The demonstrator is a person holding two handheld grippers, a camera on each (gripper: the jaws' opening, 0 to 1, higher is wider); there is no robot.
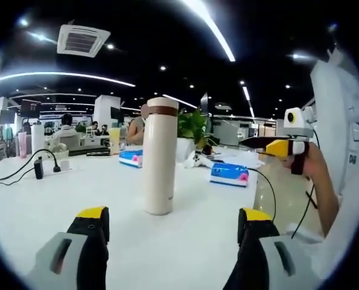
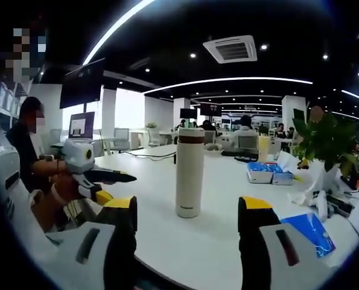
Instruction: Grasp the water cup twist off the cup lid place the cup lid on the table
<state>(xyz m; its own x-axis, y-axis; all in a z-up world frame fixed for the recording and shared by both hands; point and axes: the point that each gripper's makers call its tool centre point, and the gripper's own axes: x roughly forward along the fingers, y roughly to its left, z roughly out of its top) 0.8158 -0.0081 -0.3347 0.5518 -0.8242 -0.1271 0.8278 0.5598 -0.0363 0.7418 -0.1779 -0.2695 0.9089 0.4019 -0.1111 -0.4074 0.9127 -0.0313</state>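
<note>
A tall cream water cup point(image 1: 160, 157) with a brown band under its lid point(image 1: 162, 103) stands upright on the white table point(image 1: 76, 193). My left gripper point(image 1: 173, 220) is open, its yellow-tipped jaws wide apart, short of the cup. At the right of this view the right gripper point(image 1: 270, 144) is held by a hand, off the table's edge. In the right gripper view the same cup point(image 2: 189, 173) stands ahead with its lid point(image 2: 190, 133) on. My right gripper point(image 2: 188, 208) is open and apart from it. The left gripper point(image 2: 104, 176) shows at left in a hand.
Blue tissue packs point(image 1: 229, 173) and a potted plant point(image 1: 194, 128) lie behind the cup. A black cable and plug point(image 1: 39, 168) lie at the table's left. A blue pack point(image 2: 312, 232) and plant point(image 2: 331, 142) sit right. People sit at far desks.
</note>
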